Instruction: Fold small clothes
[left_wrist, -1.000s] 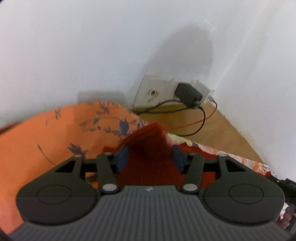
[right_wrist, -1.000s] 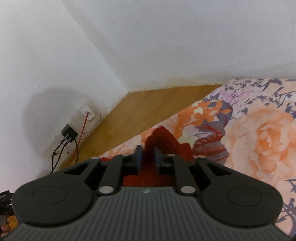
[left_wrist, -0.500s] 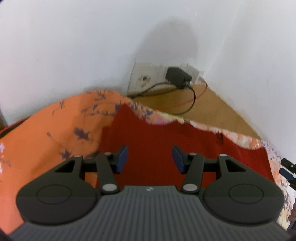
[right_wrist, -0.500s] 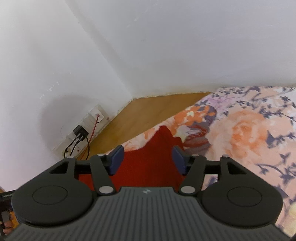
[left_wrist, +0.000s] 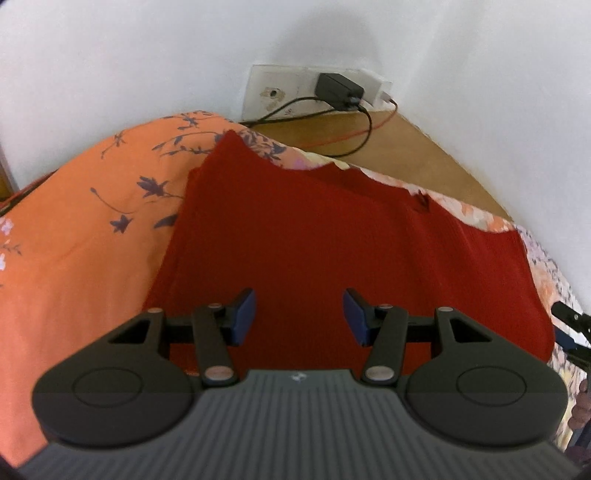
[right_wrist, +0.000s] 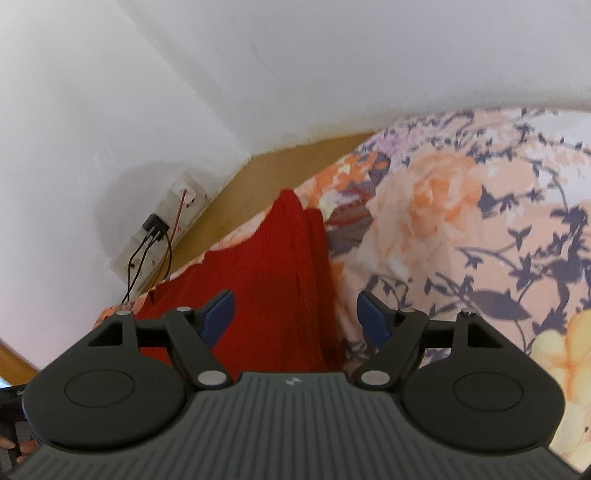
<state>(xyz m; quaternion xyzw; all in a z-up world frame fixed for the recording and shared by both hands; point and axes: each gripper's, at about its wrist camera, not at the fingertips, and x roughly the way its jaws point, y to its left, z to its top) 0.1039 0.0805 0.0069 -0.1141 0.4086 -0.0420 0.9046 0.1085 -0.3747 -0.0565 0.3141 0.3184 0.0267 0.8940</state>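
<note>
In the left wrist view, the left gripper (left_wrist: 299, 314) hangs above a red knitted garment (left_wrist: 332, 236), and its two blue-padded fingers (left_wrist: 243, 314) are spread wide with only cloth behind the gap; they pinch nothing. The garment lies flat on an orange bedsheet with dark flowers (left_wrist: 81, 236) and fills the middle of the picture, from about 9 o'clock to 3 o'clock. Its far edge runs uneven toward 12 o'clock, and a small notch shows on it at about 1 o'clock. Behind the bed a strip of wooden floor (left_wrist: 417, 155) meets the white wall. A white socket plate (left_wrist: 291, 88) sits on the wall at 12 o'clock, with a black charger (left_wrist: 338, 88) plugged in and a black cable (left_wrist: 325, 110) going down to the floor. A thin red wire lies beside it. At 3 o'clock the tip of the other tool just enters the picture.

In the right wrist view, the right gripper (right_wrist: 295, 321) also has its fingers (right_wrist: 219, 315) set wide apart and empty. The same garment (right_wrist: 273, 280) lies under the left finger, and its right edge passes between the fingers. The floral sheet (right_wrist: 461, 229) covers the side from 1 to 4 o'clock. The socket and charger (right_wrist: 155, 225) stand at 10 o'clock.

No container shows in either view, and no writing can be read; each gripper body bears only a small pale mark.
</note>
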